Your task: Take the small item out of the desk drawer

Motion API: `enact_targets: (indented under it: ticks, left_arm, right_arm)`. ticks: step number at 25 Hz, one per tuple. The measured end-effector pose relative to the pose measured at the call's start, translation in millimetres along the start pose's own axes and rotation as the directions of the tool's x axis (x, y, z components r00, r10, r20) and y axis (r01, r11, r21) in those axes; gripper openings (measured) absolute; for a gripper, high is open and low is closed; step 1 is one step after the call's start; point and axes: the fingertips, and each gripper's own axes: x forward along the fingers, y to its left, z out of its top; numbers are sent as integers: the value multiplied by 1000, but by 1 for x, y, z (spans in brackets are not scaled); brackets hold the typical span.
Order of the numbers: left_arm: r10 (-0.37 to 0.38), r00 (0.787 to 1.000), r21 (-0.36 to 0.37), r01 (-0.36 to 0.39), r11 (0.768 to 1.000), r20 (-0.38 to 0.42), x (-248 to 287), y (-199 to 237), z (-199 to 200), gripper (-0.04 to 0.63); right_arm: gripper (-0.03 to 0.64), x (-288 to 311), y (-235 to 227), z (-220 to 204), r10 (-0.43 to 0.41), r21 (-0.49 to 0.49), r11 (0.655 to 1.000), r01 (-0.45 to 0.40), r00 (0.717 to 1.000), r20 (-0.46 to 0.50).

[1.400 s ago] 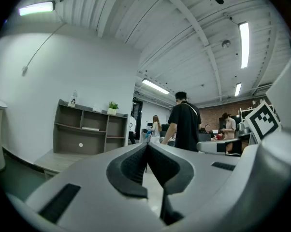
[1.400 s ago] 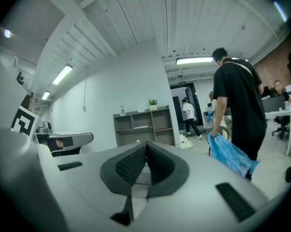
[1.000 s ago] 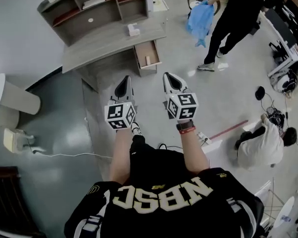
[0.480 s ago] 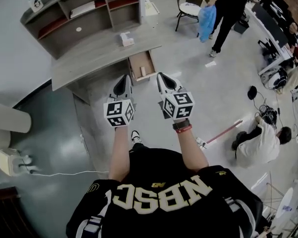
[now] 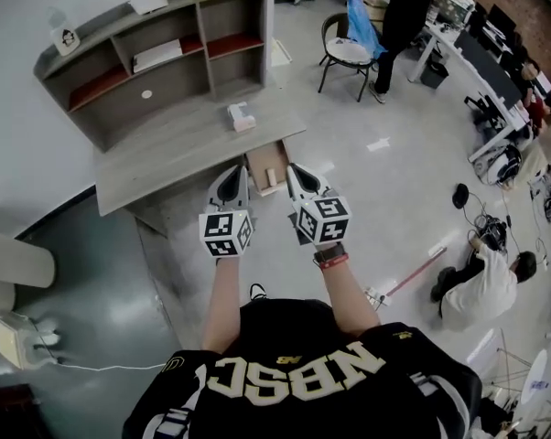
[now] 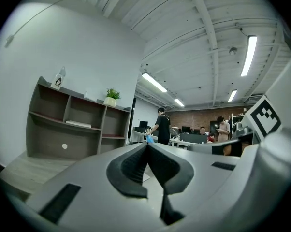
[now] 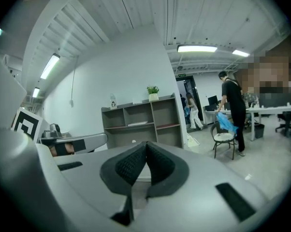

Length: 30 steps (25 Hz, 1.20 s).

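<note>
The grey counter [image 5: 179,154] carries a shelf unit [image 5: 166,58], and its drawer [image 5: 261,159] stands open at the front. The left tool [image 5: 235,176] and right tool [image 5: 297,174] hover beside the drawer, both clenched and empty. The small item [image 5: 271,176] lies inside the drawer.
</note>
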Motion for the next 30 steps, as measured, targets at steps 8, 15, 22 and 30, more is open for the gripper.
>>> enact_targets:
  ticks: [8,15,22,30]
  left_arm:
    - [-49,998,-3,49,999,-30,18,24,-13,12]
    - [-56,996,-30,54,998,-68,46,37,-38,12]
    - [-19,994,-59,12,998,-107,89,64,-62,12]
    - [21,984,-87,-38,995,-178,130,86,-108,12]
  right_arm:
    - [6,27,-1,-5,-44,0,999,44,999,-17]
    - [6,56,-18,-20,-42,7,999,42,998,-53]
    - [6,109,-39,-31,7,-7,1000,-8,993,-121]
    - [11,150,-72,-58,25,-2,1000,-26,978,-206]
